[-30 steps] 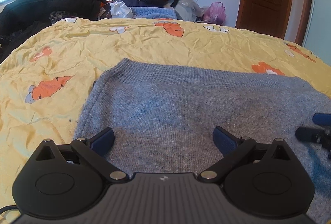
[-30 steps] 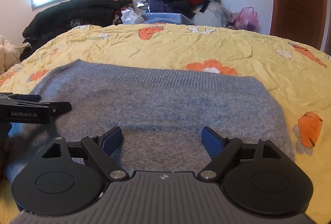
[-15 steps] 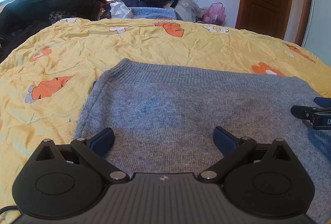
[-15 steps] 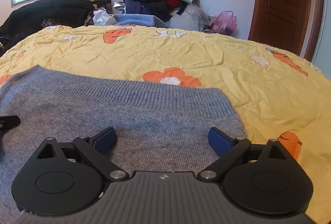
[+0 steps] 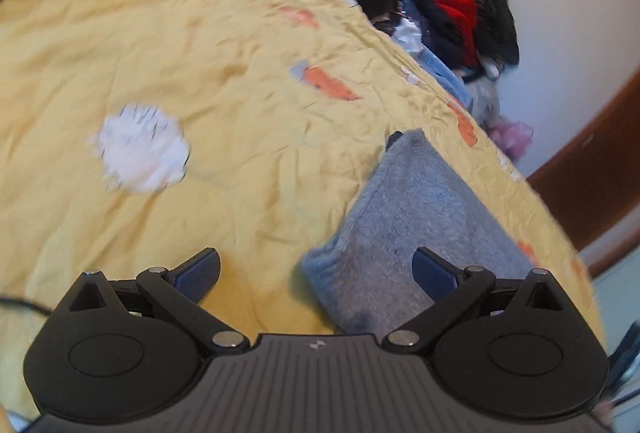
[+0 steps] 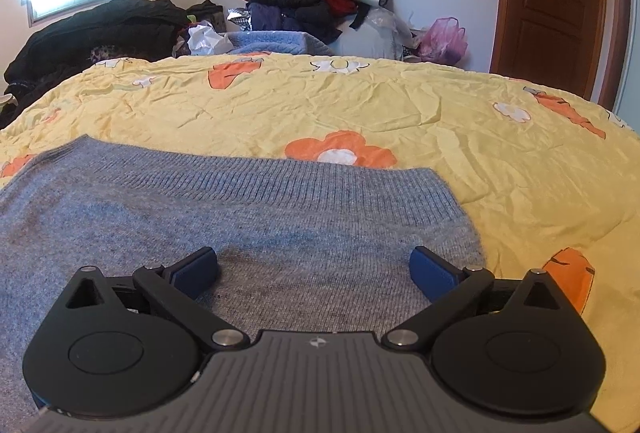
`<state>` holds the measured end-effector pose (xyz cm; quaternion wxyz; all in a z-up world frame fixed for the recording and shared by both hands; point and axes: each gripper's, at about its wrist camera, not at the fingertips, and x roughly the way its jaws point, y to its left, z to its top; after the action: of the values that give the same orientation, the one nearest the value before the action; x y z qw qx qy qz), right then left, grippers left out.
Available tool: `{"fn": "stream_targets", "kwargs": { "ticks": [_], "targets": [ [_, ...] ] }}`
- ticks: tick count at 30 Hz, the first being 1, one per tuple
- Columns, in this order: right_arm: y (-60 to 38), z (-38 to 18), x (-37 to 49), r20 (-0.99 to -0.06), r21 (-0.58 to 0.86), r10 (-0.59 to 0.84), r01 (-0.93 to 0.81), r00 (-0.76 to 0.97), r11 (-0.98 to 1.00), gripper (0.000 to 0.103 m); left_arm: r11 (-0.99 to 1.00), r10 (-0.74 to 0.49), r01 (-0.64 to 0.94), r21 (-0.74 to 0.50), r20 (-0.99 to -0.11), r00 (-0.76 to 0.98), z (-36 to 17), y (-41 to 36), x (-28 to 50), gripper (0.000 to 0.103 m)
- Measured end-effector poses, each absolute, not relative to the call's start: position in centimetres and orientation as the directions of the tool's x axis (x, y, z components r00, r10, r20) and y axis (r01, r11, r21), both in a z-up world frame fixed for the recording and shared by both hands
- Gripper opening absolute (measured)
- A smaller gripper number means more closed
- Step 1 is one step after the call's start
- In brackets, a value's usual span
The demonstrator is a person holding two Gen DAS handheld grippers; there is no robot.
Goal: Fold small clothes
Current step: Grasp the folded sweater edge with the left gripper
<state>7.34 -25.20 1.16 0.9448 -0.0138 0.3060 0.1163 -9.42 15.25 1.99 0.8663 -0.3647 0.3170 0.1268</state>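
The grey sweater (image 6: 240, 225) lies flat on the yellow bedspread (image 6: 400, 105), its ribbed hem running crosswise just ahead of the spread, empty right gripper (image 6: 314, 267), while the left gripper (image 5: 316, 269), also spread, straddles its corner.

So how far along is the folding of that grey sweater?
Done: the grey sweater lies flat as a neat rectangle on the yellow bedspread, so at least one fold looks made. In hand: nothing; the right tongs and left tongs are both open and empty. Left: probably a final fold, if it needs to be smaller.
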Motion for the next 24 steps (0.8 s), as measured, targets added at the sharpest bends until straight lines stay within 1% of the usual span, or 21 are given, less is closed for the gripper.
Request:
{"fn": "stream_targets", "kwargs": {
  "ticks": [2, 5, 7, 10, 11, 12, 13, 14, 15, 16, 24],
  "targets": [
    [-25.2, 1.2, 7.3, -0.581, 0.045, 0.211, -0.228, 0.786, 0.973, 0.103, 0.638, -0.074, -0.441, -0.631, -0.621, 0.780, 1.6, 15.8, -9.4, 0.103],
    [-25.4, 1.2, 7.2, -0.580, 0.050, 0.215, -0.229, 0.786, 0.972, 0.103, 0.511, -0.252, -0.375, -0.774, -0.552, 0.795, 0.6, 15.7, -7.8, 0.103],
    [-25.4, 1.3, 7.2, -0.577, 0.056, 0.218, -0.229, 0.787, 0.972, 0.103, 0.421, -0.327, -0.361, -0.832, -0.511, 0.795, -0.4, 15.4, -6.7, 0.102],
    [-25.4, 1.3, 7.0, -0.574, 0.061, 0.220, -0.227, 0.788, 0.972, 0.103, 0.398, -0.310, -0.369, -0.840, -0.502, 0.808, -0.6, 15.0, -5.8, 0.102],
    [-25.5, 1.3, 7.0, -0.574, 0.063, 0.222, -0.228, 0.788, 0.972, 0.103, 0.405, -0.306, -0.371, -0.836, -0.506, 0.806, -0.6, 14.9, -5.5, 0.096],
    [-25.5, 1.3, 7.0, -0.573, 0.065, 0.224, -0.228, 0.788, 0.971, 0.103, 0.424, -0.297, -0.378, -0.823, -0.521, 0.800, -0.5, 14.7, -5.2, 0.077],
    [-25.6, 1.3, 7.1, -0.573, 0.068, 0.226, -0.229, 0.788, 0.971, 0.103, 0.452, -0.288, -0.391, -0.802, -0.546, 0.787, -0.5, 14.5, -4.9, 0.063],
    [-25.6, 1.3, 7.1, -0.573, 0.069, 0.227, -0.229, 0.788, 0.971, 0.103, 0.483, -0.279, -0.411, -0.773, -0.580, 0.765, -0.6, 14.2, -4.5, 0.038],
    [-25.6, 1.3, 7.1, -0.573, 0.070, 0.227, -0.229, 0.787, 0.971, 0.103, 0.508, -0.268, -0.427, -0.748, -0.609, 0.747, -0.9, 14.3, -4.4, 0.023],
    [-25.6, 1.3, 7.1, -0.573, 0.070, 0.227, -0.229, 0.787, 0.971, 0.103, 0.518, -0.257, -0.431, -0.739, -0.615, 0.745, -1.0, 14.3, -4.4, 0.021],
    [-25.4, 1.2, 7.2, -0.578, 0.052, 0.217, -0.229, 0.786, 0.972, 0.103, 0.572, -0.235, -0.414, -0.708, -0.626, 0.744, -0.6, 14.2, -4.3, 0.021]
  ]
}}
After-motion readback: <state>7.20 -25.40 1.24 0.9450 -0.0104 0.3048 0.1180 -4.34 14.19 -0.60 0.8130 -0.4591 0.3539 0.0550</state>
